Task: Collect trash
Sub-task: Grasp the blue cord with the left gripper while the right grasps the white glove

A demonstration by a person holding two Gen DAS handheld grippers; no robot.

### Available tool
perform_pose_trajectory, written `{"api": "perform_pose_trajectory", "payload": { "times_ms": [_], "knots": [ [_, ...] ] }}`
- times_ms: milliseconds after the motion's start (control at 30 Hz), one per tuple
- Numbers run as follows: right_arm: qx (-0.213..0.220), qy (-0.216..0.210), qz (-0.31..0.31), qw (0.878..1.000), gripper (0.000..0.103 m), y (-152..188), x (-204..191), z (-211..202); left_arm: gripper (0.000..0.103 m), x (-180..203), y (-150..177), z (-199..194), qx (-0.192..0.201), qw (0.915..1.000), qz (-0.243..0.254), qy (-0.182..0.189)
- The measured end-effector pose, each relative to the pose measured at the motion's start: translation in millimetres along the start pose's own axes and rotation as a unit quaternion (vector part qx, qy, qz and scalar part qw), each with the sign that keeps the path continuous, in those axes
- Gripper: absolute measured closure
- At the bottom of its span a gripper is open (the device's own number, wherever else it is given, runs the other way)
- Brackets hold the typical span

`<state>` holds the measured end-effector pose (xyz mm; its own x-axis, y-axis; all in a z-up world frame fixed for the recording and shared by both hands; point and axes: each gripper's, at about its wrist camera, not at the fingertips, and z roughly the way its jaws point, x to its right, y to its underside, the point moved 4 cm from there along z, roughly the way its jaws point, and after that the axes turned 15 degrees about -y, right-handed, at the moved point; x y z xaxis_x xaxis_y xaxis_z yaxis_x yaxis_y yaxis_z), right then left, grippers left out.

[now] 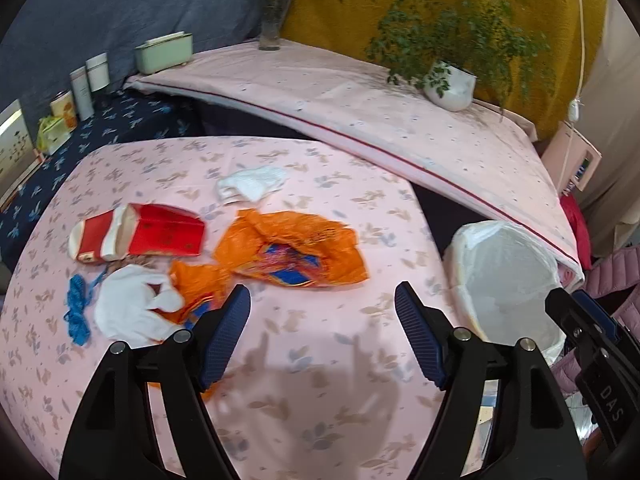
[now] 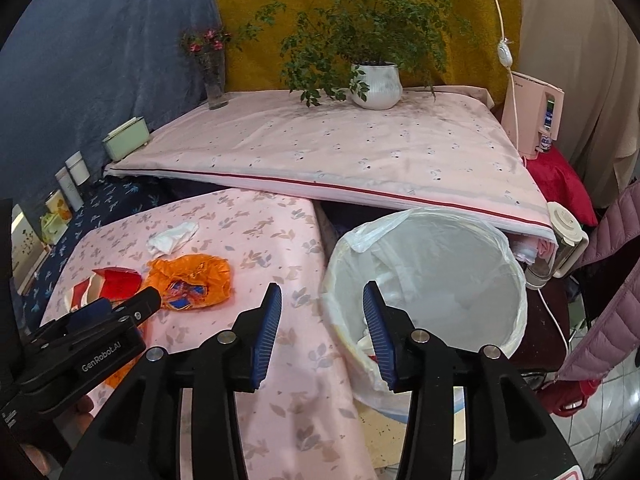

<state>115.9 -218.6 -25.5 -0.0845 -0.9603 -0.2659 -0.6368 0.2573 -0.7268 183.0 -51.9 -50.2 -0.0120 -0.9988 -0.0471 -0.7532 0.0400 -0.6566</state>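
Left of lined bin [image 2: 424,280], on counter [image 1: 320,360]: orange wrapper [image 1: 292,252], light, crinkly, slippery; we pinch raised fold. Both hand-held grippers, left [image 1: 322,308] and right [image 2: 322,304], spread, empty.

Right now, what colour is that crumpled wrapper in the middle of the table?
Orange, with a blue and red print, on the wrapper; clearest in the left wrist view.

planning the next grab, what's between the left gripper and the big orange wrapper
Only bare pink floral cloth lies between the open left gripper and the big orange wrapper; the left wrist view shows it.
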Motion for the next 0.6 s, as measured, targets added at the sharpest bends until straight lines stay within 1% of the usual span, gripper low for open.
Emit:
{"api": "perform_pose_trajectory", "payload": {
  "times_ms": [333,467,600],
  "knots": [
    [-0.025,-0.033,-0.028,0.999,0.06,20,-58,16,0.032,-69,9,11,-0.015,0.9984,-0.039,-0.037],
    [-0.034,-0.046,-0.036,0.998,0.057,26,-81,22,0.032,-104,14,16,-0.019,0.9963,-0.056,-0.062],
    [-0.044,-0.059,-0.046,0.996,0.057,33,-104,29,0.032,-143,21,22,-0.031,0.9929,-0.082,-0.081]
  ]
}}
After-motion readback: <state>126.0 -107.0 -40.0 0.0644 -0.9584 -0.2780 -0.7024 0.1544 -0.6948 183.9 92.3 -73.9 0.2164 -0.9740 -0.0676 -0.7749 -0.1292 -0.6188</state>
